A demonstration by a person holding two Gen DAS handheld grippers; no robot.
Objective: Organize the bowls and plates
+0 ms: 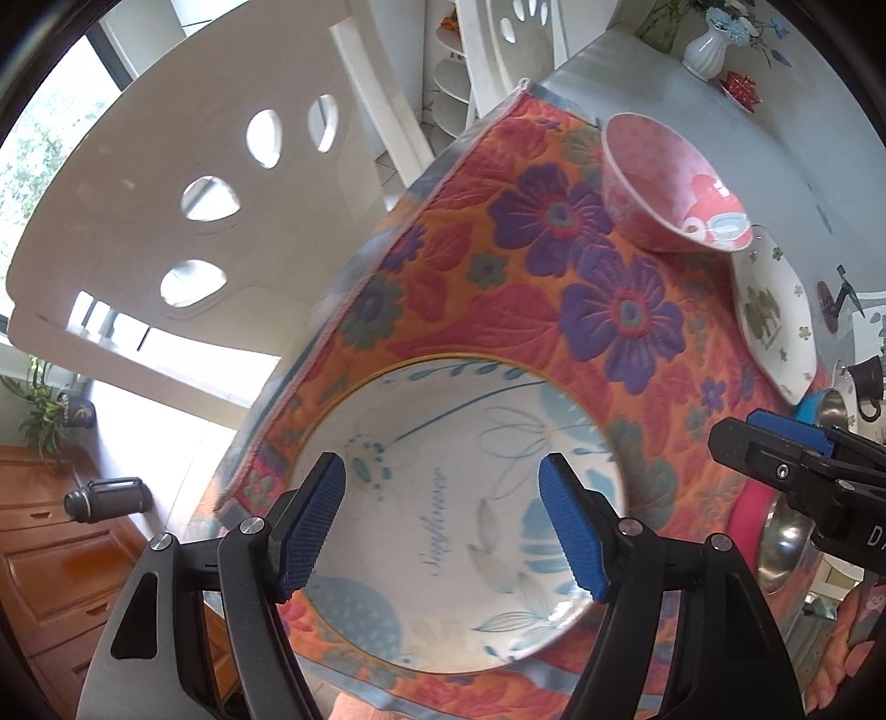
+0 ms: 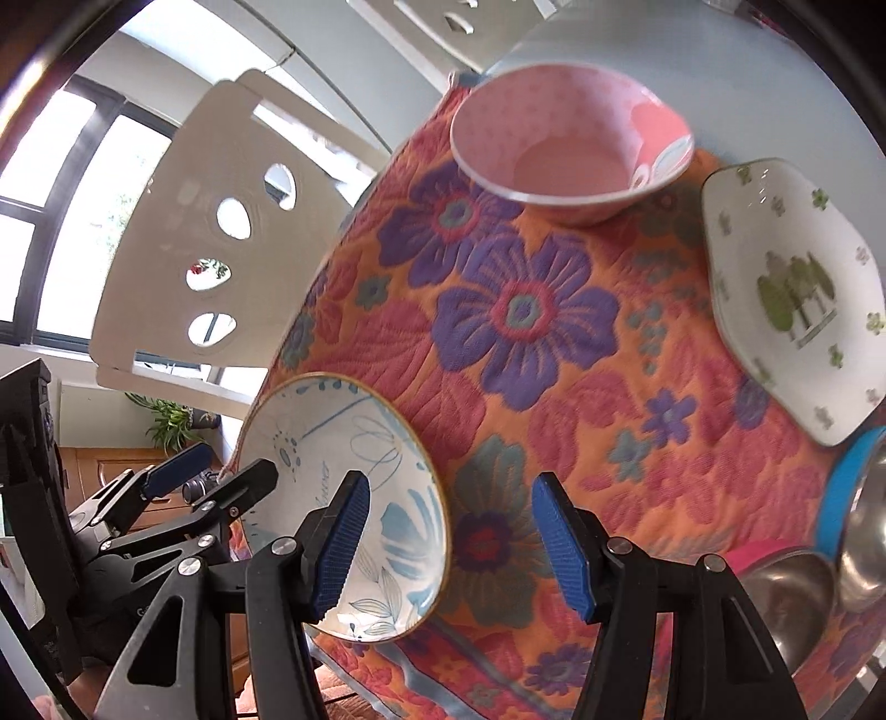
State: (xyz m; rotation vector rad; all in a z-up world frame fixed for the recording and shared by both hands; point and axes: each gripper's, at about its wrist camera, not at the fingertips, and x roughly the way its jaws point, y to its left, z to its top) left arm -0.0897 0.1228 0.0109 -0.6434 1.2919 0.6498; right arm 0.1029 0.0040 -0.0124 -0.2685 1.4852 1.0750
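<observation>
Resting on the floral mat (image 2: 554, 354) near its front left corner, the blue-and-white plate (image 1: 459, 498) lies flat, with cursive blue script across its middle that cannot be read with certainty. The left tool (image 1: 443, 526) hovers over this plate with its blue pads spread wide, one pad over the plate's left part and one toward its right, pinching nothing. The right tool (image 2: 448, 548) is also spread and holds nothing; its left pad overlaps the plate's right edge in the right wrist view, and its right pad sits over bare mat.

Farther back on the mat stands the pink bowl (image 2: 570, 149), upright, with a red and white motif on its inner wall. Just right of it lies the white angular plate (image 2: 797, 293), printed with green trees and small green flowers. At the mat's right front edge sit two steel bowls, one with a blue rim (image 2: 864, 526) and one with a pink rim (image 2: 786, 587), touching or nearly touching each other.

The mat covers part of a grey desk (image 1: 664, 77). A white vase (image 1: 706, 50) with pale blue flowers stands at the far end. A white chair (image 1: 183, 210) with oval cut-outs stands against the desk's left side. A wooden cabinet (image 1: 50, 554) sits beyond.
</observation>
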